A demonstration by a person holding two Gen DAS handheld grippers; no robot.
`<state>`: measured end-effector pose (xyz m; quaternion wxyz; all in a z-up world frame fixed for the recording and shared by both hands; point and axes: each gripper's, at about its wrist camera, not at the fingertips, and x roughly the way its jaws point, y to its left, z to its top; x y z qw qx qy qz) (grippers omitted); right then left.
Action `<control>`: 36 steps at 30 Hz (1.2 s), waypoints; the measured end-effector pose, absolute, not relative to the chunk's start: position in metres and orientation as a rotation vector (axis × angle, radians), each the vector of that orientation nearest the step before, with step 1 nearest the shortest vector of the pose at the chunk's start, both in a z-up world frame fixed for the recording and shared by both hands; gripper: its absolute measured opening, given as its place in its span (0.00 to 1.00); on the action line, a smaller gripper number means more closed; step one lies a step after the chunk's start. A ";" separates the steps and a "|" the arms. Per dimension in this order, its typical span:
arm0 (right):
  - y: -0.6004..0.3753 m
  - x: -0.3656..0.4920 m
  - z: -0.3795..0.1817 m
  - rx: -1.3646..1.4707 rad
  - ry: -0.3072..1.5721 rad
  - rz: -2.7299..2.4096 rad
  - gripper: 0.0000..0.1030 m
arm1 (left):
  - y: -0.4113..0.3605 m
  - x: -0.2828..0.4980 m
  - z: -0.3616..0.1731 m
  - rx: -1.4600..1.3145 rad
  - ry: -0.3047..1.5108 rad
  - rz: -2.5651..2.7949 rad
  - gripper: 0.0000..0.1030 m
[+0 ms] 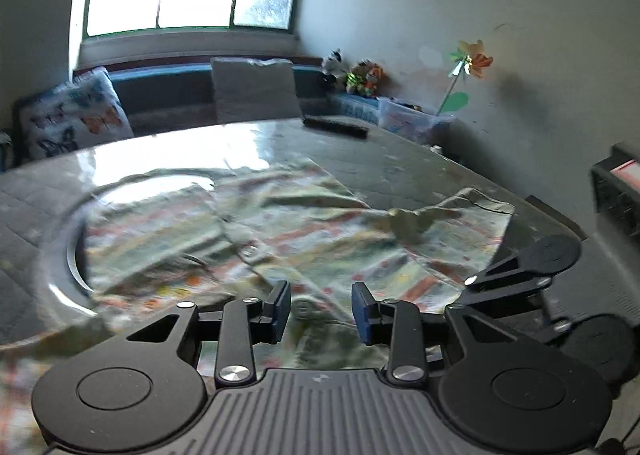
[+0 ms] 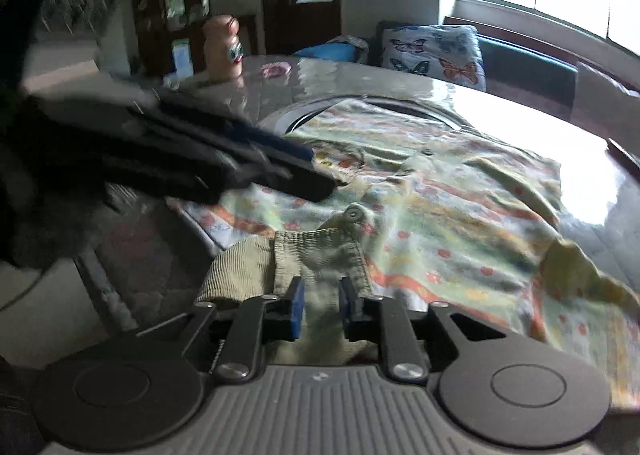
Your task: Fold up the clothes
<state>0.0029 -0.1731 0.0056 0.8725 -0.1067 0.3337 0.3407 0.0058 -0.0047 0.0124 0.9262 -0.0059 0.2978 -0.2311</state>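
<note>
A flowery green garment (image 1: 280, 223) lying spread out on the shiny table (image 1: 400, 159), left gripper (image 1: 321, 311) hanging over it with fingers apart and holding nothing, right gripper (image 2: 321, 305) pinching the garment's ribbed green edge (image 2: 316, 255) at the near side.

Pale green garment (image 2: 440, 191) with orange stripes, red dots, olive ribbed cuff (image 2: 320, 251); butterfly-print white cushion (image 2: 432, 51)
</note>
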 end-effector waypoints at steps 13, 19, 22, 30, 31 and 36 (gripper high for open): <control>-0.262 0.025 -0.001 0.018 0.708 0.415 0.31 | -0.022 0.002 -0.014 0.053 0.681 -0.490 0.37; -0.311 0.033 -0.003 0.080 0.665 0.275 0.36 | -0.024 -0.002 -0.002 0.050 0.640 -0.486 0.61; -0.341 0.043 -0.008 0.117 0.654 0.166 0.36 | -0.026 -0.001 0.001 0.048 0.626 -0.467 0.77; -0.390 0.056 -0.020 0.105 0.640 -0.011 0.35 | -0.025 -0.003 0.011 0.023 0.569 -0.462 1.00; -0.394 0.056 -0.019 0.111 0.634 -0.023 0.35 | -0.025 -0.003 0.012 0.022 0.566 -0.460 1.00; -0.411 0.055 -0.015 0.123 0.600 -0.108 0.36 | -0.027 0.001 0.013 0.023 0.574 -0.455 1.00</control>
